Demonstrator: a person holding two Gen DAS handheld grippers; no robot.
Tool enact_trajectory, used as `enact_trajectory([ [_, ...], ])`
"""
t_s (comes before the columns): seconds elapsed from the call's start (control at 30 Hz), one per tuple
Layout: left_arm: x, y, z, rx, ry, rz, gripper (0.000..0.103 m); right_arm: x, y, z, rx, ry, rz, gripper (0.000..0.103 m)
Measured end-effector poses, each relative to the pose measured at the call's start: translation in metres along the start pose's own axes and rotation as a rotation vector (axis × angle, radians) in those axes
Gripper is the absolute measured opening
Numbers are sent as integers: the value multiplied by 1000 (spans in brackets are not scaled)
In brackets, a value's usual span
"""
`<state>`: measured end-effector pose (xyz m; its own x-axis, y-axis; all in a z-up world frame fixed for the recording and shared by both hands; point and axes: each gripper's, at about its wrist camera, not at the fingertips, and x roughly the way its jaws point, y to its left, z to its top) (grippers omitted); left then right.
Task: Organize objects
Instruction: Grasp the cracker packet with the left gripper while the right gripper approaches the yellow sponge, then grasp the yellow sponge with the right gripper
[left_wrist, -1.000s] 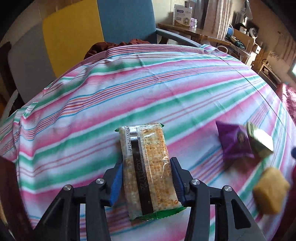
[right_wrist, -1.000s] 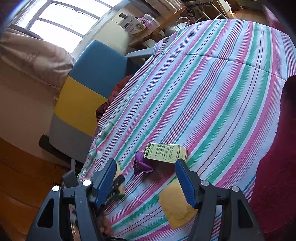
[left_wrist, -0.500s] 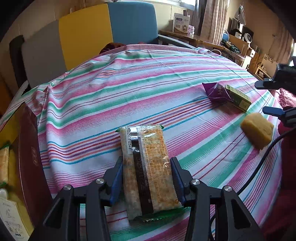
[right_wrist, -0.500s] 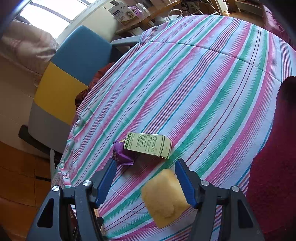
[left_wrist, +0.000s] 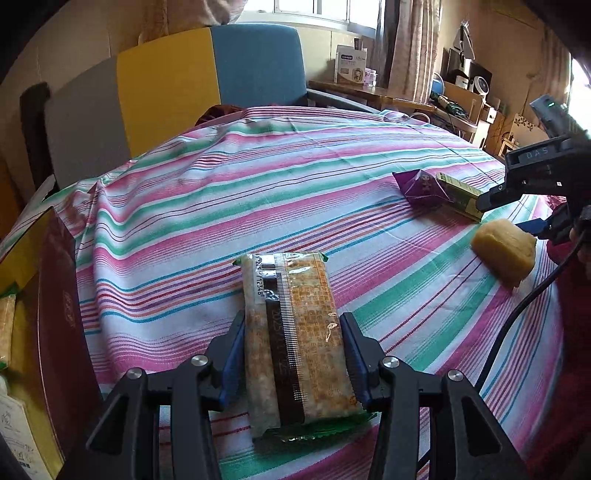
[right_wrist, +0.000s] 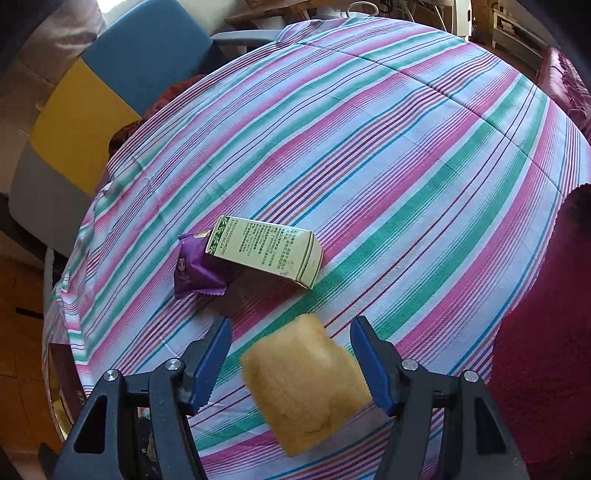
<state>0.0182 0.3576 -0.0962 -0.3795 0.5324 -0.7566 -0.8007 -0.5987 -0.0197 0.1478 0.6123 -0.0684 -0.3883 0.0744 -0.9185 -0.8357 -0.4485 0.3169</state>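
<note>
meanwhile, the left hand-held gripper (left_wrist: 293, 354) stays clamped on a cracker packet (left_wrist: 295, 339) above the striped tabletop (left_wrist: 229, 206), apparently for stowing, as the right hand-held gripper (right_wrist: 290, 354), jaws apart, straddles a yellow bun (right_wrist: 304, 384).

Four snacks and packets on the striped tabletop (right_wrist: 406, 155)

A long clear cracker packet (left_wrist: 295, 332) with green crimped ends and a dark seam is clamped lengthwise in the left hand-held gripper (left_wrist: 293, 356); a purple foil pouch (right_wrist: 195, 267) lies touching a pale green carton (right_wrist: 266, 254) resting on its side; nearer the edge, a soft yellow bun (right_wrist: 306, 380) sits between the right hand-held gripper's (right_wrist: 291, 365) spread fingers.
</note>
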Motion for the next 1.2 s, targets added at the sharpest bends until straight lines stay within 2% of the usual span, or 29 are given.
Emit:
enact_trajectory([
  [0.1, 0, 0, -1, -3, -3, -4, 49, 6, 3, -2, -28, 39, -7, 69],
  [0.2, 0, 1, -1, -4, -5, -6, 49, 9, 6, -4, -58, 57, -10, 79],
  [0.3, 1, 1, -2, -6, -6, -8, 49, 12, 9, -5, -88, 84, -35, 80],
  [0.4, 2, 1, -2, -4, -6, -6, 50, 15, 25, -5, -221, 149, -108, 80],
  [0.5, 1, 2, -2, -9, -7, -11, 50, 10, 39, -11, -349, 182, -137, 81],
  [0.63, 1, 3, -1, -7, -7, -10, 50, 19, 50, -29, -515, 250, -247, 81],
  [0.67, 1, 3, -2, -8, -7, -12, 50, 23, 51, -34, -541, 250, -272, 76],
  [0.7, 1, 3, -2, -11, -7, -15, 50, 25, 52, -37, -561, 236, -290, 53],
  [0.73, 1, 4, -2, -12, -8, -17, 50, 25, 53, -40, -569, 224, -300, 55],
  [0.77, 1, 3, -2, -13, -8, -18, 50, 22, 55, -41, -568, 210, -289, 54],
  [0.97, 1, 3, -2, -14, -9, -20, 50, 15, 88, -48, -562, 126, -36, 54],
  [1.03, 1, 3, -2, -15, -9, -22, 50, 22, 94, -51, -561, 111, -10, 54],
  [1.2, 1, 2, -2, -11, -9, -18, 50, 32, 99, -42, -583, 83, -32, 54],
])
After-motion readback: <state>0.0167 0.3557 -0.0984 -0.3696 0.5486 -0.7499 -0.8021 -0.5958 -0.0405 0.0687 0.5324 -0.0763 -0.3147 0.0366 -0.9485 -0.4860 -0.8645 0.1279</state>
